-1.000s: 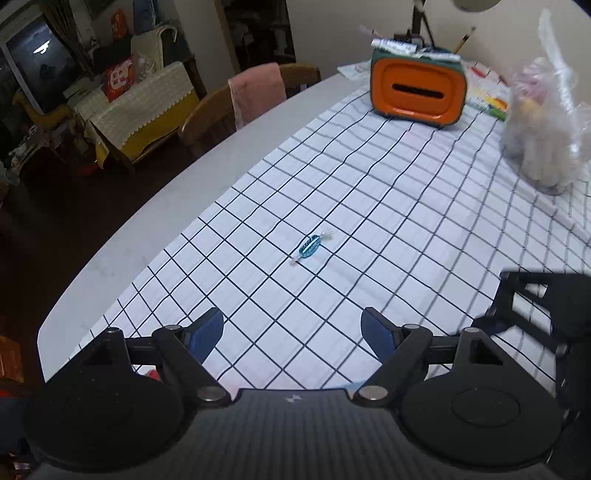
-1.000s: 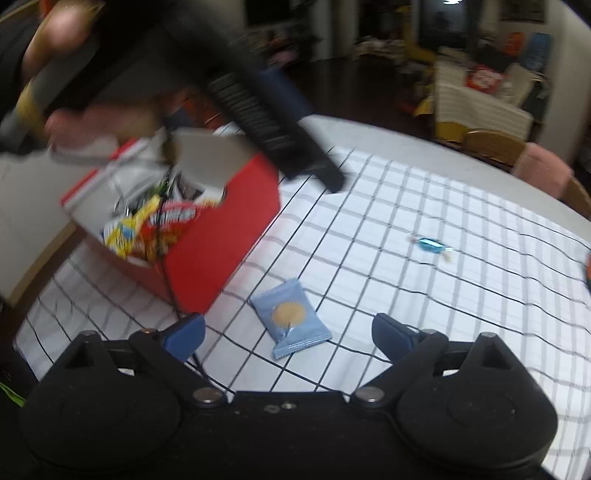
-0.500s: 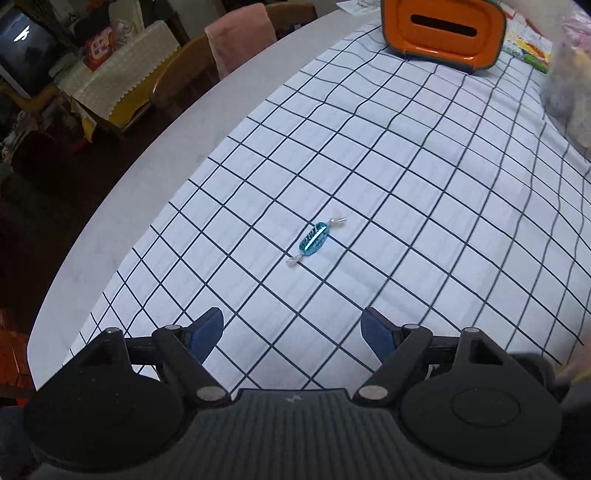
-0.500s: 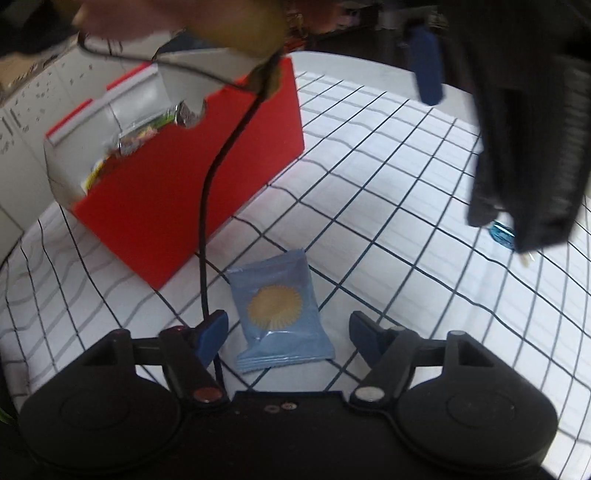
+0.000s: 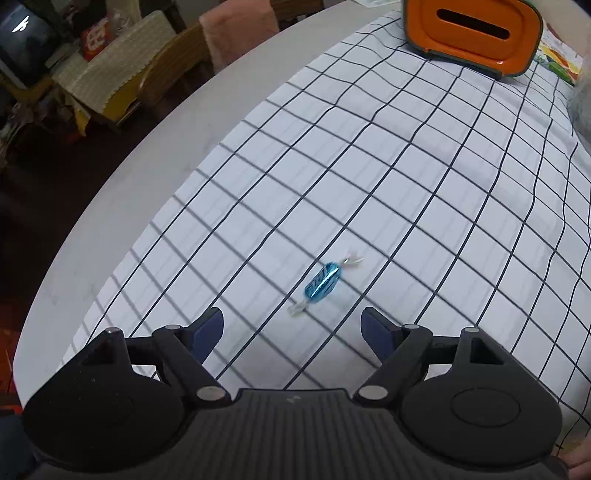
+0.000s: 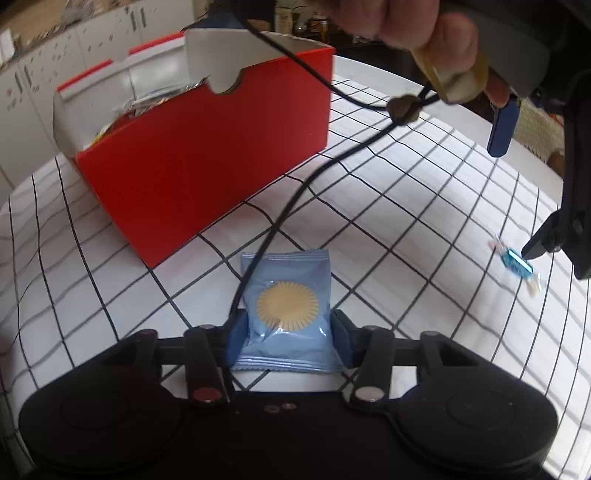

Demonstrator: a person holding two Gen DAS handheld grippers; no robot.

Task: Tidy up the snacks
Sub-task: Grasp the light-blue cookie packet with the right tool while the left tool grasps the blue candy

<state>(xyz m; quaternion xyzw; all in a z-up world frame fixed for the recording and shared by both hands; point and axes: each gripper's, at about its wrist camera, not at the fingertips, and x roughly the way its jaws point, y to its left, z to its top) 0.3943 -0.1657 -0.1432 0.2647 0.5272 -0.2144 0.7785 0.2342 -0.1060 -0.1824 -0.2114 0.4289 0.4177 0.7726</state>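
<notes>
The right gripper [image 6: 288, 334] has its 2 blue pads pressed against the side edges of a light-blue biscuit sachet [image 6: 286, 310], which lies flat on the checked tablecloth [image 6: 406, 221] with its sunburst print facing up — the jaws are pinching the packet's nearer half, while the farther half juts out ahead of the tips toward the red cardboard snack box [image 6: 207, 155]. That box stands ahead and to the left of the jaws, open at the top, with wrappers already showing inside. The sachet looks light and puffy, a soft film pillow with something brittle inside, so a gentle squeeze across the crimped side seams seems wiser than a hard one over the middle; slick film may also slide if it is lifted by too little. The left gripper [image 5: 293, 325] hovers with its jaws spread wide and empty, and the blue foil-wrapped candy [image 5: 321, 282] sits on the cloth just ahead of the gap, slightly right of centre, lying diagonally. It is tiny, hard and slippery — taking the plump body across its short width looks safer than catching 1 of the flimsy twisted ends. An orange tissue box [image 5: 472, 33] stands far ahead.
</notes>
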